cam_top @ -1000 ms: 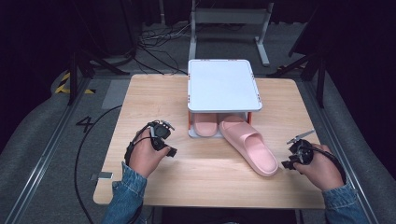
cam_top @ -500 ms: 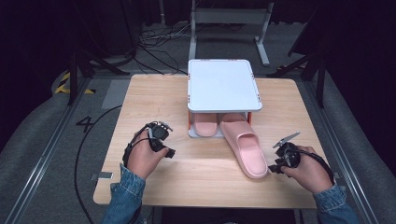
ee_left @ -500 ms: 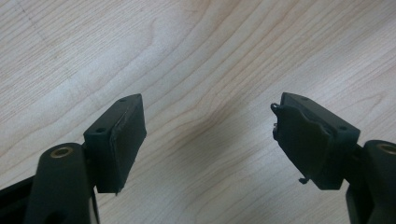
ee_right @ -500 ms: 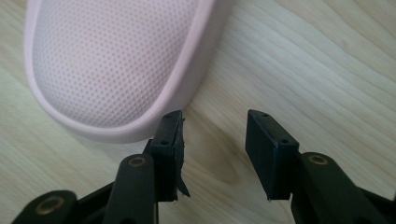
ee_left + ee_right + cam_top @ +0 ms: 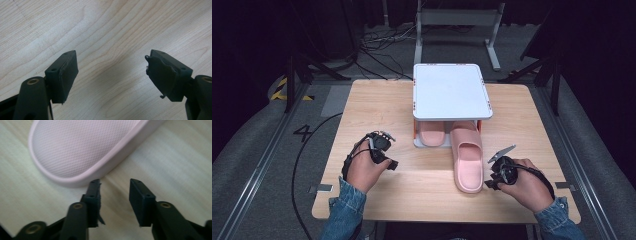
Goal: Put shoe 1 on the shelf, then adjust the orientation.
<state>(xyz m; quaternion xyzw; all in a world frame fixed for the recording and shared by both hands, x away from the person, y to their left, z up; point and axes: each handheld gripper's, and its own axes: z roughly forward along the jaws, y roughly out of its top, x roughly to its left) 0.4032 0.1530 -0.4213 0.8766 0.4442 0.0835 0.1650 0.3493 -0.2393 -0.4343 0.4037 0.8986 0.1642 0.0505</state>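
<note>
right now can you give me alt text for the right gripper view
The right gripper, jaws slightly apart, sits at the heel rim of a pink slipper, one jaw touching its edge. Both are on a pale wooden table.

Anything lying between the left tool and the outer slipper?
Nothing: the high view shows bare tabletop between the left tool and the slipper. The left gripper view shows wood grain between its open jaws.
</note>
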